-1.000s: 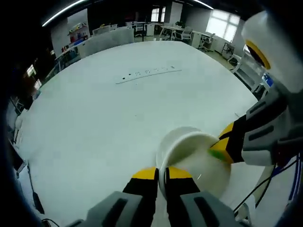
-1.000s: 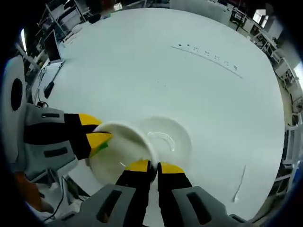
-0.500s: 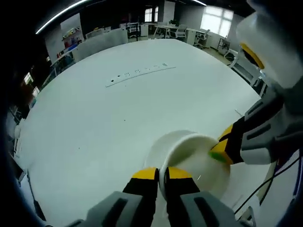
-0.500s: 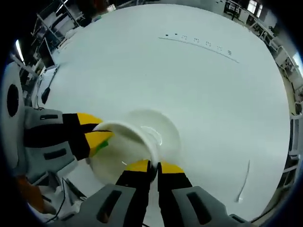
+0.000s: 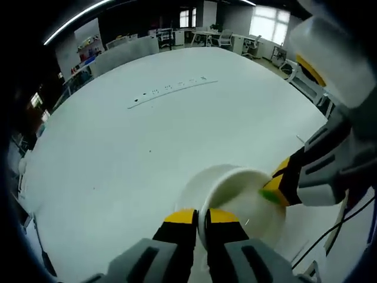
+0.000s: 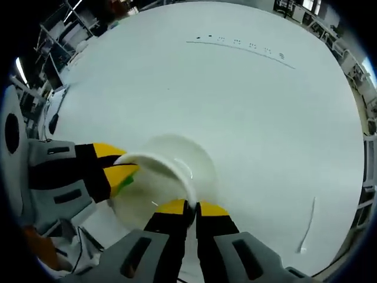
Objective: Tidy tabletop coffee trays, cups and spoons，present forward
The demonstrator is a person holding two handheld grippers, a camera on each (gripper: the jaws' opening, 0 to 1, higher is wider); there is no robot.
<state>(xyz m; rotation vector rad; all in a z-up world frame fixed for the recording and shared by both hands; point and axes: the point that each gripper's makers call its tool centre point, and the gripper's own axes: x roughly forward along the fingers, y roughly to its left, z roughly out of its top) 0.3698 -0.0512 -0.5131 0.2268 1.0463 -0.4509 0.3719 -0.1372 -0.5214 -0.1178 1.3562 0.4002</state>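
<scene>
Both the left claw and right claw pinch opposite rims of the white cup above the saucer.

White cup held tilted above white saucer; spoon lies well apart.

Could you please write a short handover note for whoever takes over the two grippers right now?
Left gripper: shut on the rim of the white cup.
Right gripper: shut on the same cup's rim, at another point on the rim.
The cup is held between both grippers over the white saucer on the white table; whether it touches the saucer cannot be told.
The spoon lies on the table, apart from the saucer, at the right of the right gripper view.
Done: cup brought over the saucer.
Left: probably seat and release the cup, then place the spoon and present the set forward.
</scene>
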